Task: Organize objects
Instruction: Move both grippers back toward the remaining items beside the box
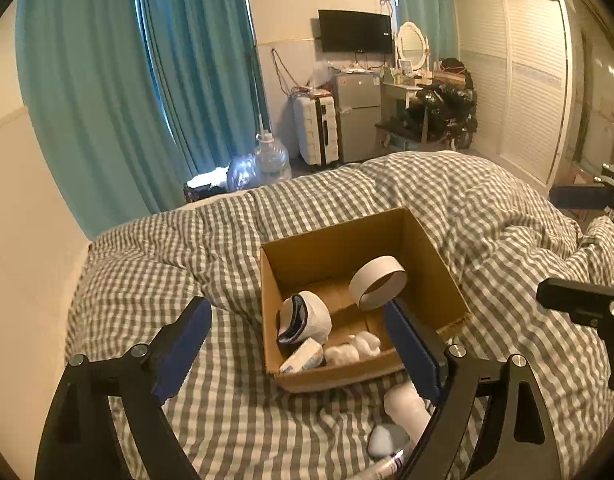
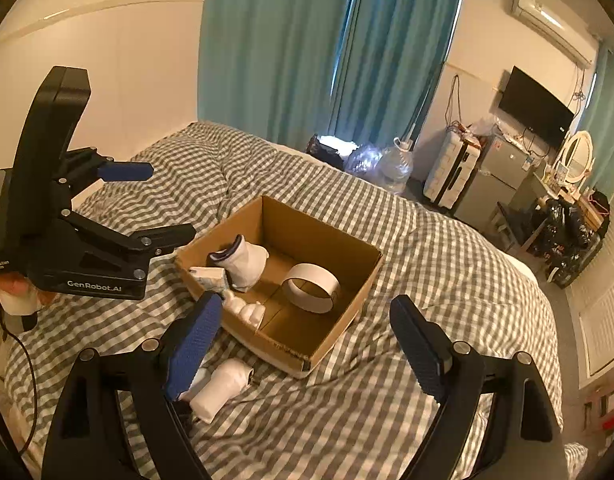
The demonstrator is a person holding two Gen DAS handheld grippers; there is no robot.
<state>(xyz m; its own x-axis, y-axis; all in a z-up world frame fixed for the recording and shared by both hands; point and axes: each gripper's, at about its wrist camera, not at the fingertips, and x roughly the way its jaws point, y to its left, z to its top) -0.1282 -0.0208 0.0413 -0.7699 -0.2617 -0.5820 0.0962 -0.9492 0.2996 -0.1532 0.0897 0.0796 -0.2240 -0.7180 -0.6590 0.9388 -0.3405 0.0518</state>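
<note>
Two tools, both wide and empty: the white bottle (image 2: pixel 223 390) lies on the bed beside the box's (image 2: pixel 339 332) near wall, long axis slanting toward the box, nearest the right tool (image 2: pixel 307 344); left tool (image 1: pixel 299 344) hovers above.

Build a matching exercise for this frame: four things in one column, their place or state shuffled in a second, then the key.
Things
1. tape ring
2. rolled sock with dark cuff
3. white rolled item
4. left claw

Places or states
A. on the checked duvet, outside the cardboard box
B. open, holding nothing
C. in the box, standing on edge
D. in the box, beside a small white packet

Pairs: 1-C, 2-D, 3-A, 4-B
</note>
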